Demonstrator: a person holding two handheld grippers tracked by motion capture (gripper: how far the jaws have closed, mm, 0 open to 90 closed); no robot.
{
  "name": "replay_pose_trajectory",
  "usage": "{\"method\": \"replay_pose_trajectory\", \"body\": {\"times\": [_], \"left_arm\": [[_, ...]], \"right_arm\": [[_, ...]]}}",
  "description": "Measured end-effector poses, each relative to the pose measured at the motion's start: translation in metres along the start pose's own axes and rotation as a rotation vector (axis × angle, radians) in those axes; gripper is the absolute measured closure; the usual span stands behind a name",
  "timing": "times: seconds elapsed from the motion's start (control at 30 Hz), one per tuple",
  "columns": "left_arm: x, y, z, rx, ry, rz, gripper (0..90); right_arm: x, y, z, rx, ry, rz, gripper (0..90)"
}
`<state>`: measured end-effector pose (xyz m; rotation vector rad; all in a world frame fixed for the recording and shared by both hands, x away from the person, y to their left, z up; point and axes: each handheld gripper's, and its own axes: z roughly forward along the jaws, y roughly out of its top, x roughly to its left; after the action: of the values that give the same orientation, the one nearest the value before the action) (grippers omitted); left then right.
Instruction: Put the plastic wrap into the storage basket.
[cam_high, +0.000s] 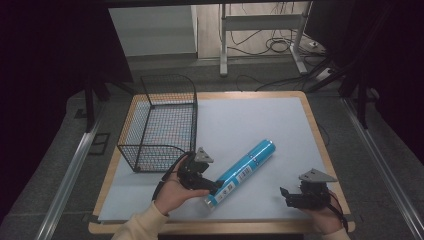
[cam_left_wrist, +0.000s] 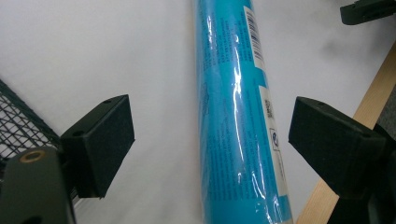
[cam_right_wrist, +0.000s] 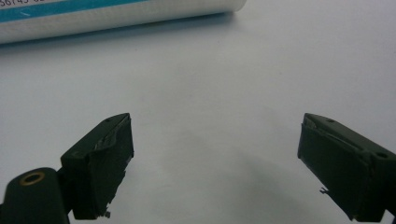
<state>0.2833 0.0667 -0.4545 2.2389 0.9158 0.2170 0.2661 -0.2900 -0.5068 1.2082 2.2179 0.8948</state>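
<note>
The left tool (cam_left_wrist: 211, 133) straddles a blue tube (cam_left_wrist: 236, 112) on the counter (cam_high: 260, 120), jaws wide, pads clear of it. The right tool (cam_right_wrist: 215, 154) gapes wide over bare surface.

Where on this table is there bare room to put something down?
Bare mat lies between the wire basket and the table's right edge, beyond the blue tube. Crowded: near left, where the left gripper straddles the tube.

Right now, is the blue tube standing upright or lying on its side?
Lying on its side. The blue tube rests lengthwise on the white table mat, outside the wire basket, running diagonally across it.
</note>
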Motion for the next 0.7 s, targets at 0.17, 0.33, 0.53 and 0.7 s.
{"method": "replay_pose_trajectory", "body": {"times": [0.17,0.33,0.53,0.7], "left_arm": [[-0.001,0.006,0.004,0.001,-0.009,-0.004,14.0],[-0.005,0.018,0.012,0.015,-0.018,0.001,14.0],[-0.011,0.026,0.022,0.035,-0.030,0.018,14.0],[-0.018,0.034,0.032,0.052,-0.039,0.033,14.0]], "right_arm": [[0.001,0.000,0.000,0.004,0.002,-0.003,10.7],[0.000,0.000,0.000,0.000,-0.002,0.003,10.7],[-0.001,-0.001,0.000,0.001,-0.001,0.001,10.7],[-0.001,-0.001,0.000,0.002,-0.001,0.001,10.7]]}}
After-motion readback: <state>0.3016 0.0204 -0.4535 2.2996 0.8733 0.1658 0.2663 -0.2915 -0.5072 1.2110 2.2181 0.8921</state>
